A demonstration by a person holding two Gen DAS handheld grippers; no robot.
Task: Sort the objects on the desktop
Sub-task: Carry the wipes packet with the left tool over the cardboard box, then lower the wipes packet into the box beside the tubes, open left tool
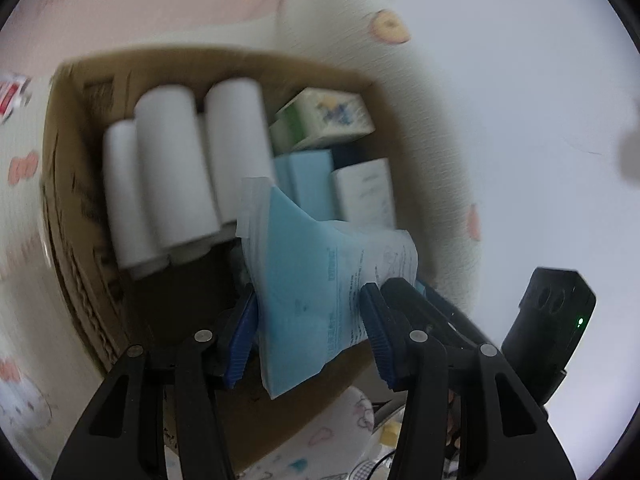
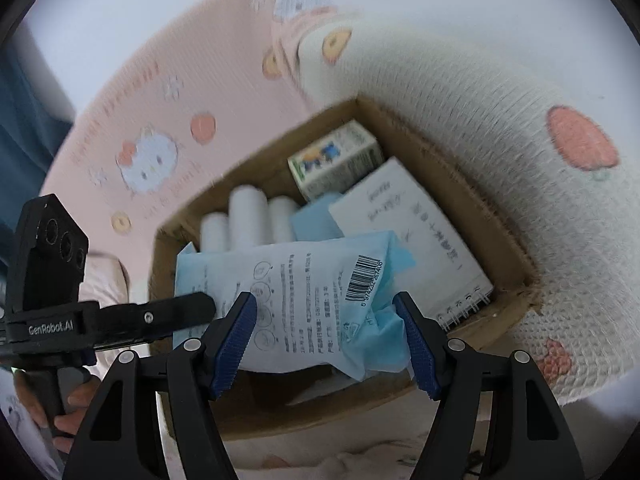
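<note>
Jaws of both grippers pinch blue packet above crowded box.

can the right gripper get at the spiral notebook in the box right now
Probably not yet. The right gripper is shut on the blue packet, which the left gripper also holds, over the cardboard box; the spiral notebook lies beyond it.

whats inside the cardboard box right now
In the cardboard box: white rolls, a small printed carton, blue packs, a spiral notebook. The blue packet held above hides the box's near floor.
</note>
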